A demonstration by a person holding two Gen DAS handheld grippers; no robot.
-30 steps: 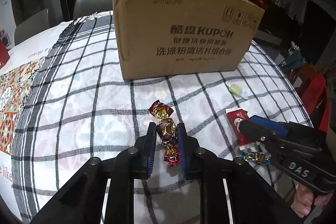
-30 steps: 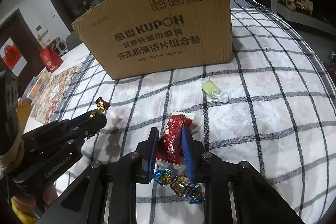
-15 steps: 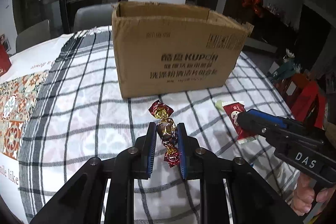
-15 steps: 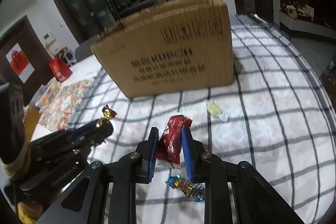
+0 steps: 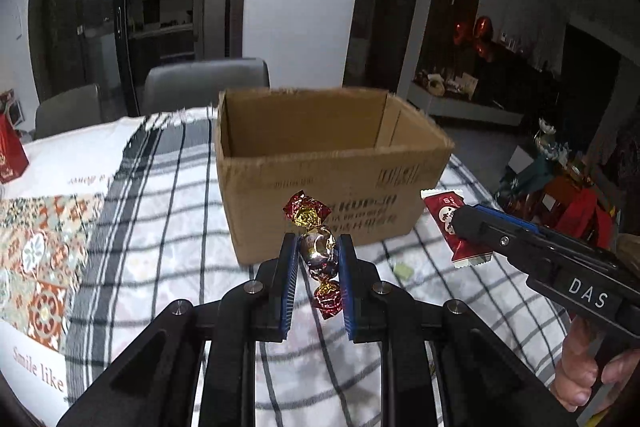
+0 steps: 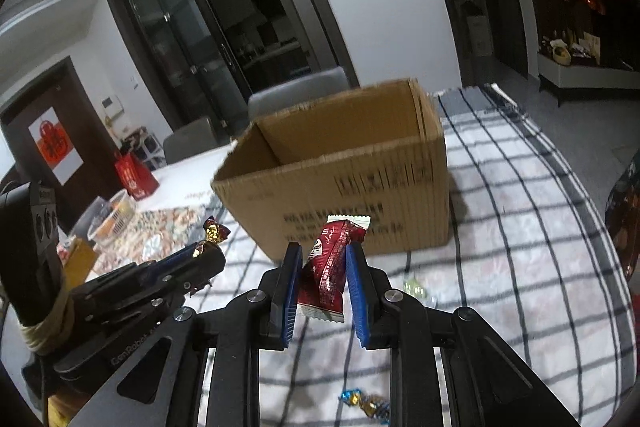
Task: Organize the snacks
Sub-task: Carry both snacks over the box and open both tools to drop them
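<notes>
My left gripper (image 5: 319,247) is shut on a red-and-gold foil candy (image 5: 316,251) and holds it in the air in front of the open cardboard box (image 5: 320,167). My right gripper (image 6: 322,259) is shut on a red snack packet (image 6: 328,263), also lifted before the box (image 6: 340,179). The packet shows in the left wrist view (image 5: 452,223), the candy in the right wrist view (image 6: 214,231). The box's visible inside looks empty.
A pale green candy (image 5: 404,271) (image 6: 414,287) lies on the checked tablecloth (image 6: 520,227) near the box. A blue-and-gold candy (image 6: 366,403) lies close to me. Grey chairs (image 5: 204,83) stand behind the table; a red bag (image 6: 134,175) sits at the left.
Both grippers have risen from the tablecloth with their snacks, so the box's open top now shows. The blue-and-gold candy stays on the cloth.
</notes>
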